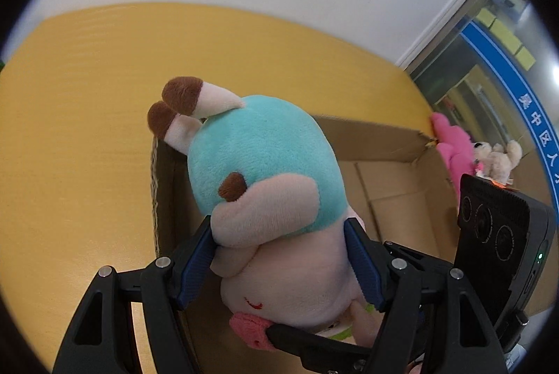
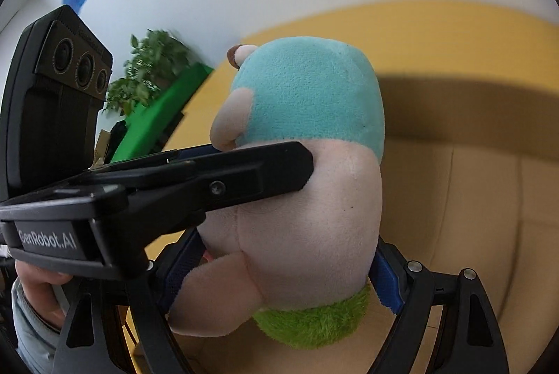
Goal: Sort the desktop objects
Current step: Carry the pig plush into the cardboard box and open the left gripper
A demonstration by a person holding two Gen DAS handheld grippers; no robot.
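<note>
Left wrist view: the left gripper [image 1: 279, 255] has its blue pads [image 1: 194, 265] pressed into both sides of a plush toy [image 1: 265, 171], clamped on its pale pink body just below the teal hood. The toy hangs over the open cardboard box [image 1: 384, 143], its brown-tipped ears poking up toward the box's far left corner. The box sits on the yellow tabletop [image 1: 87, 94]. Past the box's right far corner lie a pink plush [image 1: 452, 147] and a small cream plush [image 1: 499, 159], the cream one just against the pink one. The other tool's black camera housing [image 1: 503, 234] crowds in from the right.

Over to the right wrist view, and it's a double hold: the right gripper [image 2: 276, 272] has its blue pads [image 2: 386, 283] closed on the same plush toy [image 2: 307, 164] lower down, near the green fuzzy part at its base. The left gripper's black finger [image 2: 223, 178] crosses in front, pressed against the toy's pink middle. Below the toy is the cardboard box floor [image 2: 471, 217], with a dark shadow along its far wall. A potted plant [image 2: 150, 73] and a green board [image 2: 160, 112] stand beyond the tabletop's [image 2: 454, 31] edge. A hand [image 2: 38, 290] grips the handle at lower left.
</note>
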